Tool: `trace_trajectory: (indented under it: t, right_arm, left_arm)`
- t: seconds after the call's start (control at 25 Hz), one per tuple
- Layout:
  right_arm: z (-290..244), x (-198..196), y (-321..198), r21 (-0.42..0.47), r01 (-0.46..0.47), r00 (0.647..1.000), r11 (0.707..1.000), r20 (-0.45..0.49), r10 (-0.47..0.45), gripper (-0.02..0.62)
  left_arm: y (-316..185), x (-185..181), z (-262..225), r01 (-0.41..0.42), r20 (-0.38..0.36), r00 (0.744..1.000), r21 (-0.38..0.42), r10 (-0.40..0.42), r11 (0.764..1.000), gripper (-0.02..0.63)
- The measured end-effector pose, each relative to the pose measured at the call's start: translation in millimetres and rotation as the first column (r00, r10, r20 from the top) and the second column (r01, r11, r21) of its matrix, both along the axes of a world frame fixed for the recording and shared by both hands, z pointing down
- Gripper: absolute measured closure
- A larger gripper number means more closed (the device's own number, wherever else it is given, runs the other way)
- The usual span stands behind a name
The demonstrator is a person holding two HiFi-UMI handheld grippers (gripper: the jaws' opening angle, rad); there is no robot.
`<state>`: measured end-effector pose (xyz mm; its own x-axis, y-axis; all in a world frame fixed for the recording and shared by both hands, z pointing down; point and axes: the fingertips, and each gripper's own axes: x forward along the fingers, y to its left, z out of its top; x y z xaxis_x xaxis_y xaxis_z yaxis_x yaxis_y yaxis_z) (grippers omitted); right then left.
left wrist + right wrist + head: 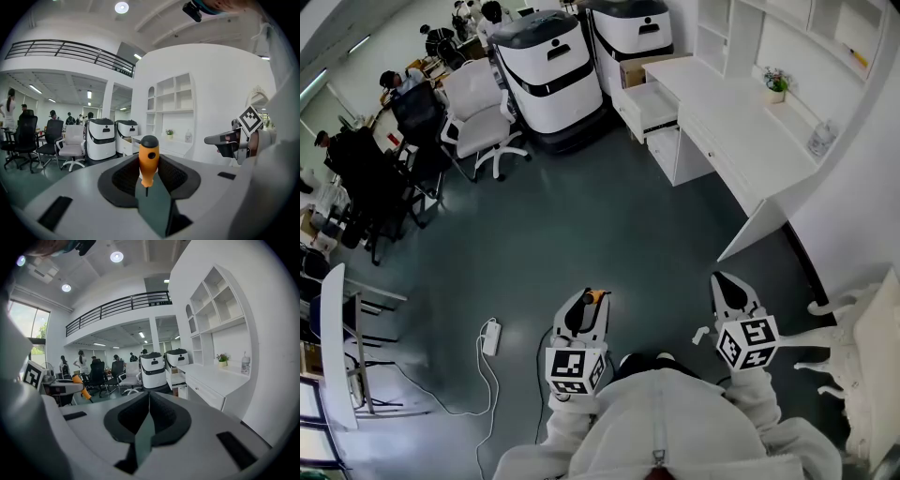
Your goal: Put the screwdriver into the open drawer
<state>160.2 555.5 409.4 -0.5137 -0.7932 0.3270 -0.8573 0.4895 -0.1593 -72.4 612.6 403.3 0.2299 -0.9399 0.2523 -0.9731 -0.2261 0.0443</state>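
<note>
1. Well short of the white desk [741, 141], the screwdriver [148, 161] is carried upright in the left gripper [583, 306], orange handle uppermost. It is judged to be on its way to the open drawer [649, 105], which lies well apart across the floor.
2. Its jaws are clamped partway on the handle's lower part, with the shaft pointing down between them.
3. The right gripper [149, 397] is held alongside, its jaws pressed together on nothing, apparently spare for now.

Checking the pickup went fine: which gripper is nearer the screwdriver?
Left. The left gripper is shut on the screwdriver; the right gripper is apart to its right, jaws together, empty.
</note>
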Motion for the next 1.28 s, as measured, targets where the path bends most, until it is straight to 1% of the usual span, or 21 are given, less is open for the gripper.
trace_trajectory:
  t: [0.4, 0.68, 1.0, 1.28]
  right_arm:
    - [12, 32, 0, -0.003, 0.005, 1.000, 1.000, 0.016, -0.005, 0.561]
    - [18, 40, -6, -0.006, 0.036, 0.999, 0.999, 0.012, -0.036, 0.561]
    - [25, 40, -32, -0.003, 0.041, 0.999, 0.999, 0.022, -0.041, 0.561]
    - [27, 27, -83, -0.014, 0.044, 0.999, 0.999, 0.018, -0.044, 0.561]
  left_arm:
    - [4, 39, 7, 0.000, -0.004, 1.000, 0.009, 0.000, 1.000, 0.472]
    - [0, 55, 16, 0.008, -0.013, 1.000, -0.004, -0.008, 1.000, 0.472]
    - [-32, 61, 19, -0.008, -0.002, 1.000, 0.005, 0.008, 1.000, 0.472]
    - [-86, 47, 18, -0.005, 0.002, 1.000, 0.010, 0.005, 1.000, 0.472]
